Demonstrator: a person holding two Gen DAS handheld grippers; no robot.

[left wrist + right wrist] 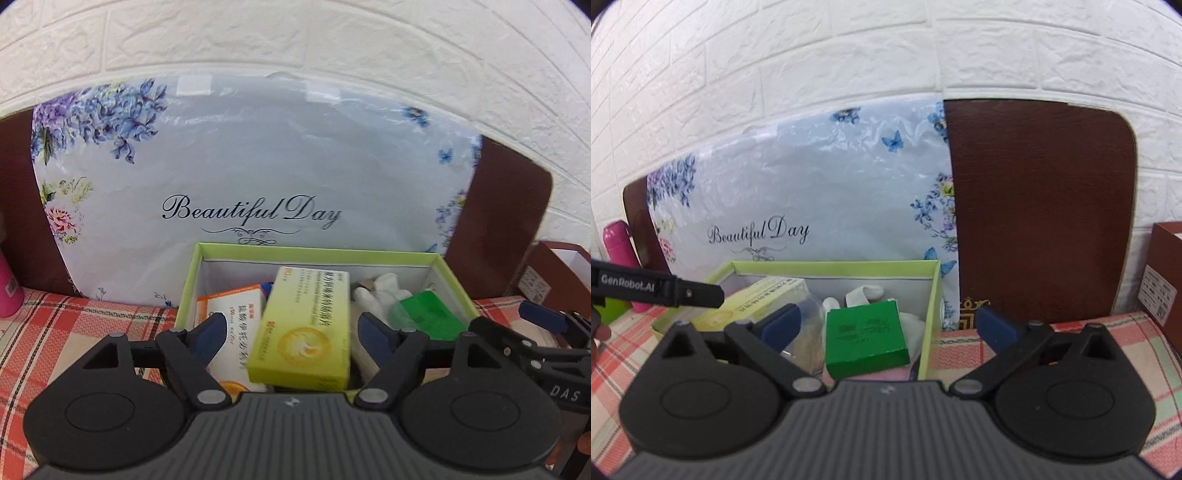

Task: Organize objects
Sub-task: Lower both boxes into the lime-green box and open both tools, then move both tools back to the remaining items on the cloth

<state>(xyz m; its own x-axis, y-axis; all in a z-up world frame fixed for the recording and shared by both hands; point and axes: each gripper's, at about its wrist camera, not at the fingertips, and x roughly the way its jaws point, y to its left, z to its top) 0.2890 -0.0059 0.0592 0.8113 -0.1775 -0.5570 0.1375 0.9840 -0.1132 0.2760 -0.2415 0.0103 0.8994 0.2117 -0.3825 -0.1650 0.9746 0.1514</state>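
Observation:
A light-green open box stands on the plaid cloth. In it lie a yellow-green medicine carton, an orange-and-white carton, a small green box and white rolled items. My left gripper is open, its fingers on either side of the yellow-green carton, above the box's near part. My right gripper is open and empty over the box's right side, with the small green box between its fingers. The yellow-green carton shows at the left there.
A floral "Beautiful Day" bag leans on a brown board against the white brick wall. A pink bottle stands at the left. A brown box stands at the right. The left gripper's arm reaches in from the left.

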